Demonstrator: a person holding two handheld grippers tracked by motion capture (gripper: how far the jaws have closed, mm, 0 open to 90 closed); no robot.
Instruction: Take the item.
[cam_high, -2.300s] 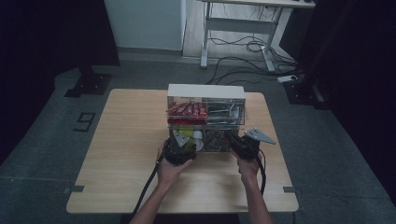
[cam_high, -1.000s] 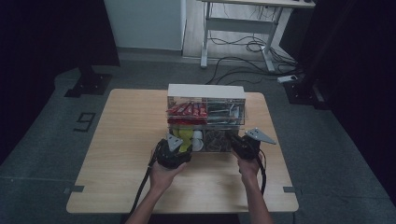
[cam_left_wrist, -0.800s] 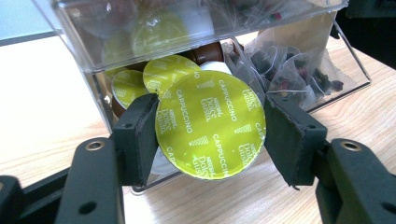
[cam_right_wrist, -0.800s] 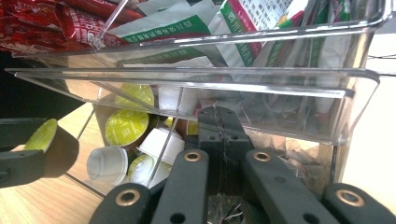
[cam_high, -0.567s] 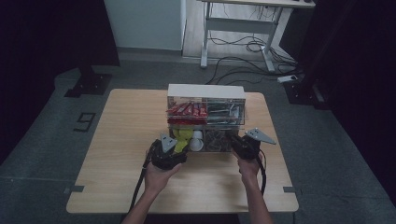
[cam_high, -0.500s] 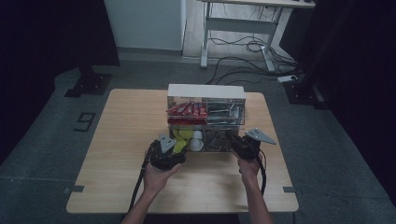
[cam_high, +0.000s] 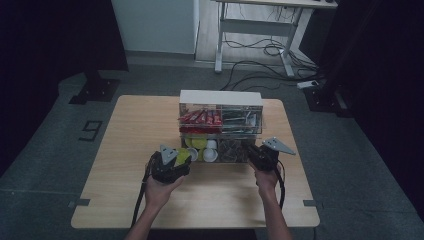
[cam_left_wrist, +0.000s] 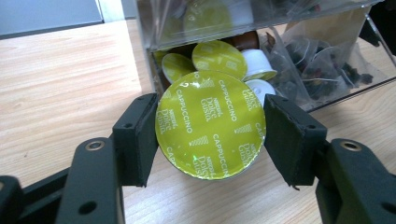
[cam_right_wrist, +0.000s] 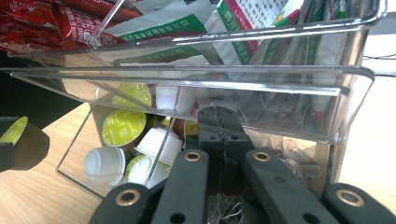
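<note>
The left gripper (cam_left_wrist: 210, 135) pinches a green cappuccino capsule (cam_left_wrist: 210, 123) between its jaws, just outside the clear organizer's (cam_high: 221, 127) lower drawer, near the surface's front edge. The right gripper (cam_right_wrist: 219, 135), jaws pressed together, steadies the drawer. Best draw the capsule level, clear of the rim.

Red sachets (cam_high: 200, 117) filled the organiser's upper left compartment. A white desk (cam_high: 260, 22) stood behind, cables (cam_high: 260, 50) beneath.

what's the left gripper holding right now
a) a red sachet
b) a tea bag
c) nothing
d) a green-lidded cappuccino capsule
d: in the left gripper view, the left gripper has its pads against both sides of the cappuccino capsule, just outside the clear organizer.
</note>
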